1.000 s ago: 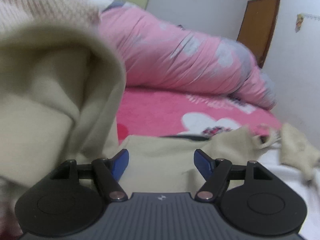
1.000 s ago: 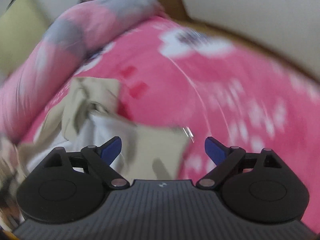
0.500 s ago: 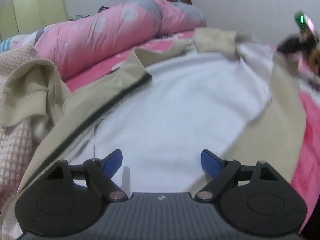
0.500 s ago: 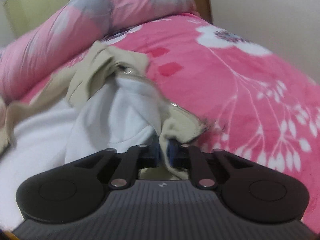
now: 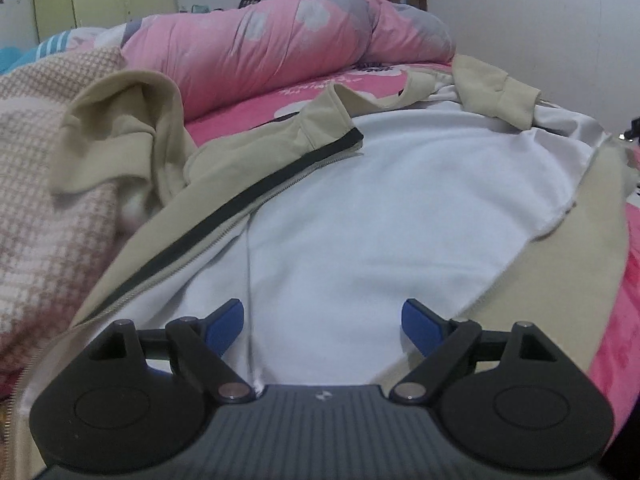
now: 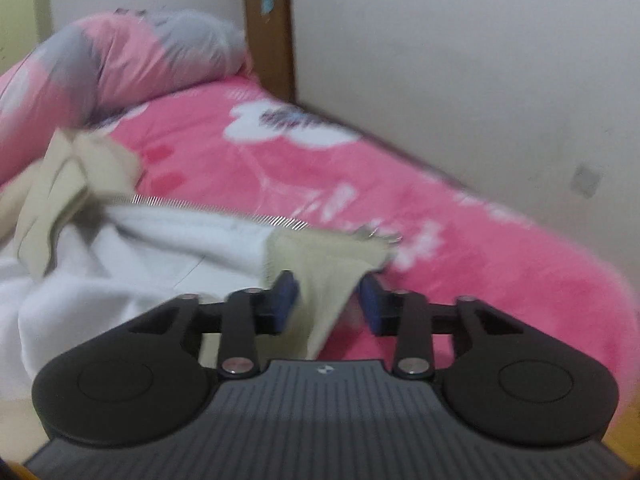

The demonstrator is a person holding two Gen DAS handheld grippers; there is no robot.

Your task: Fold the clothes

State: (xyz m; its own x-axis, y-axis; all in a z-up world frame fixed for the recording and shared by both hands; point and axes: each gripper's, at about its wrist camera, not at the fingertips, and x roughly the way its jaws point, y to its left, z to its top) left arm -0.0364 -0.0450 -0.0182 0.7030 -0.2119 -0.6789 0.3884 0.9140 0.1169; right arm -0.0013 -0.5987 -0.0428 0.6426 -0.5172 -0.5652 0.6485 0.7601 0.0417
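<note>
- Beige outside and white fleece inside, the jacket (image 5: 360,208) lies opened up on the pink floral bedspread (image 6: 360,184); its lining faces up across most of the left wrist view.
- Its long axis runs from just under the left gripper away toward the far wall; the dark-edged zipper (image 5: 224,216) slants from near left up to far right along the beige front panel, which lies turned outward on the left.
- A beige cuffed sleeve (image 5: 500,92) sits crumpled at the far end; another bunch of beige cloth heaps up at the left against a pink checked blanket (image 5: 44,184).
- Left gripper (image 5: 322,326) hovers low over the white lining, jaws spread wide, nothing between the blue pads (image 5: 224,324).
- Right gripper (image 6: 328,300) is at the jacket's edge over on the bedspread side; its jaws have just been opening, and a beige corner flap (image 6: 324,268) hangs between them; a gap shows beside the right pad, so no pinch there.
- A silver zipper line (image 6: 224,210) streaks across the blurred right wrist view, above that flap.
- Beyond it all, a rolled pink and grey duvet (image 5: 288,44) lies along the bed's far side; pale wall (image 6: 460,60) and a brown wooden post (image 6: 268,28) lie beyond.
</note>
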